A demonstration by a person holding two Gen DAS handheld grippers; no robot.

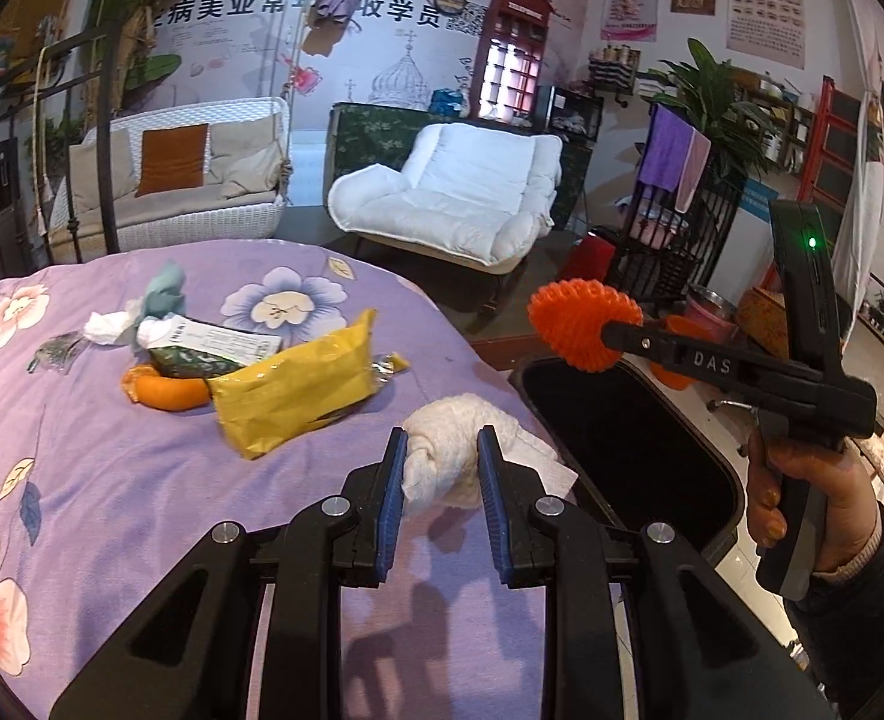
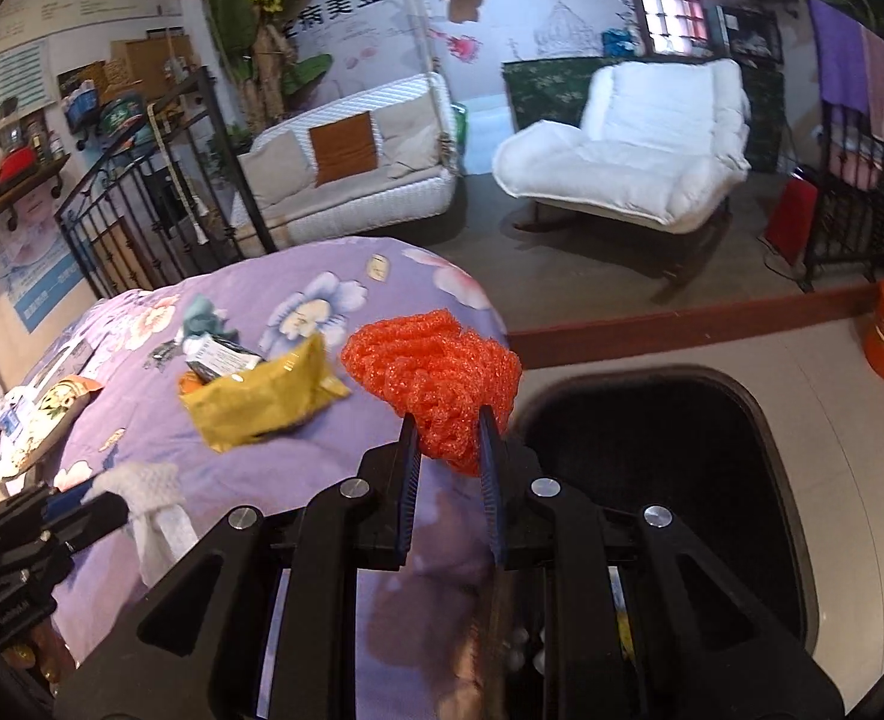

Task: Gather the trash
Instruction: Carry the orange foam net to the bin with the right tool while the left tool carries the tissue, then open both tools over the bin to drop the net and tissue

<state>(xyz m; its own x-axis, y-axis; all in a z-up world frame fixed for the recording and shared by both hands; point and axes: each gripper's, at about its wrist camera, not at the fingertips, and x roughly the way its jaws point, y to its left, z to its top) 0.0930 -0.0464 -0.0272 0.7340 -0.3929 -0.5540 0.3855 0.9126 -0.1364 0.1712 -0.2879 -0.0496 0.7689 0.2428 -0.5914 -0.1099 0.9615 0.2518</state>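
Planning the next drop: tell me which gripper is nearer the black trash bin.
Right. The right gripper, shut on the orange foam net, is over the black trash bin; the left gripper, gripping the white tissue wad, is over the bed beside it.

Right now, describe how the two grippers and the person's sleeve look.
Both grippers are black plastic with silver bolts and blue ribbed pads lining the jaws. The right gripper carries white letters "DAS" and a black handle with a green light. The left gripper looks alike. The sleeve is dark over a light cuff.
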